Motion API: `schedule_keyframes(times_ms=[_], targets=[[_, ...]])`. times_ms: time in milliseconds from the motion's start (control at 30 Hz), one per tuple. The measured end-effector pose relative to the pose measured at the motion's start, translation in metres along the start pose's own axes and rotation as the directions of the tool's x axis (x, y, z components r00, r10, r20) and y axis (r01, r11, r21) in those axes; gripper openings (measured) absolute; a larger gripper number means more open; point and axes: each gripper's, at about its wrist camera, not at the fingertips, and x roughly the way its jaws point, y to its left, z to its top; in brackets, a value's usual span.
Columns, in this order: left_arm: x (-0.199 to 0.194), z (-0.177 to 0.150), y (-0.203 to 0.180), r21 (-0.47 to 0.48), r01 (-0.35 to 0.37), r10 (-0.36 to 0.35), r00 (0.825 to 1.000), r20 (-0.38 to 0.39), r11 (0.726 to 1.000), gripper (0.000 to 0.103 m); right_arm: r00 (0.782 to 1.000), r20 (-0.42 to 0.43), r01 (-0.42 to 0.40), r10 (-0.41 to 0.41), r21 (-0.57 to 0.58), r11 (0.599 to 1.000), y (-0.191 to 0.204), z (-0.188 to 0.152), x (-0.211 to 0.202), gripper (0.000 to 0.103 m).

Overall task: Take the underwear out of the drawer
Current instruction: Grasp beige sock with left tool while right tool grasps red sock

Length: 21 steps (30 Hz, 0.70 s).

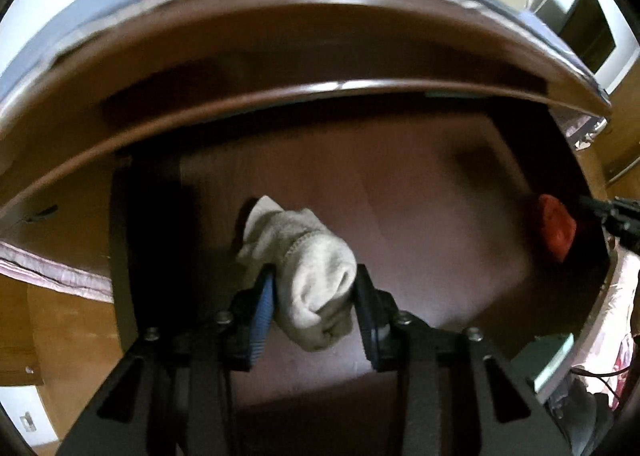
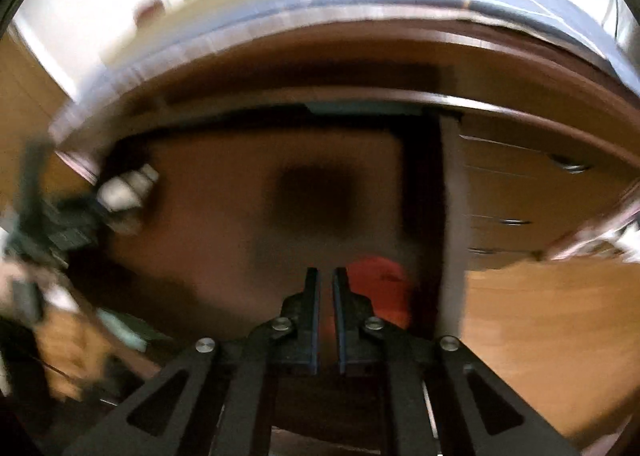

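Left wrist view: your left gripper [image 1: 314, 284] is clamping the grey-white bundle [image 1: 304, 276], lying lengthwise toward upper left over the drawer floor [image 1: 420, 216].

Right wrist view: your right gripper [image 2: 326, 276] is closing empty; the red piece [image 2: 380, 288] is sitting just right of its tips.

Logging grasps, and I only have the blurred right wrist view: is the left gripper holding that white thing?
Observer: Yes. The left gripper is clamped on the white cloth.
Operator: What sort of cloth?
Observer: A rolled knit bundle, with one end poking out between the jaws toward the camera.
Operator: And the red cloth beside my fingers?
Observer: It lies at the right side of the drawer. The right gripper reaches the edge of the red cloth, but I can't tell whether it grips.
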Motion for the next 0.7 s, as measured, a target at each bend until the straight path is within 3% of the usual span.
schedule_keyframes(times_ms=[67, 133, 167, 233, 267, 300, 400, 500, 533, 633, 700], targets=[[-0.009, -0.004, -0.011, 0.015, -0.003, 0.003, 1.0, 0.016, 1.0, 0.037, 0.995, 0.054, -0.088, 0.086, 0.031, 0.996, -0.004, 0.005, -0.008, 0.008], [-0.013, -0.016, -0.016, 0.039, -0.003, 0.002, 1.0, 0.026, 0.999, 0.037, 0.995, 0.056, -0.081, 0.08, 0.008, 0.997, -0.012, 0.011, -0.008, 0.01], [-0.014, -0.02, -0.022, 0.058, 0.001, -0.003, 0.999, 0.037, 0.998, 0.037, 0.999, 0.027, -0.037, 0.038, -0.028, 0.999, -0.01, 0.014, -0.007, 0.015], [-0.023, -0.026, -0.034, 0.084, 0.03, -0.035, 0.998, 0.061, 0.996, 0.037, 1.0, -0.008, 0.017, -0.017, -0.074, 0.997, -0.005, 0.016, -0.005, 0.035], [-0.03, -0.031, -0.042, 0.089, 0.047, -0.054, 0.996, 0.073, 0.995, 0.038, 0.998, -0.029, 0.044, -0.047, -0.105, 0.994, -0.007, 0.011, -0.003, 0.051], [-0.037, -0.031, -0.044, 0.091, 0.063, -0.071, 0.994, 0.085, 0.994, 0.038, 0.997, -0.037, 0.061, -0.066, -0.124, 0.99, -0.003, 0.009, -0.003, 0.057], [-0.043, -0.036, -0.049, 0.103, 0.108, -0.12, 0.986, 0.12, 0.989, 0.037, 0.987, -0.068, 0.128, -0.147, -0.222, 0.967, 0.002, 0.007, 0.01, 0.057], [-0.065, -0.016, -0.044, 0.123, 0.119, -0.136, 0.981, 0.137, 0.985, 0.038, 0.961, -0.084, 0.224, -0.262, -0.311, 0.924, 0.009, 0.004, 0.029, 0.057], [-0.073, 0.004, -0.039, 0.131, 0.119, -0.137, 0.981, 0.138, 0.984, 0.038, 0.954, -0.094, 0.24, -0.285, -0.331, 0.913, 0.009, 0.004, 0.036, 0.057], [-0.093, 0.01, -0.037, 0.13, 0.115, -0.134, 0.98, 0.15, 0.985, 0.038, 0.94, -0.126, 0.251, -0.318, -0.378, 0.891, 0.018, -0.001, 0.055, 0.056], [-0.094, 0.012, -0.037, 0.127, 0.111, -0.13, 0.98, 0.154, 0.986, 0.038, 0.9, -0.143, 0.334, -0.413, -0.383, 0.861, 0.018, -0.004, 0.071, 0.054]])
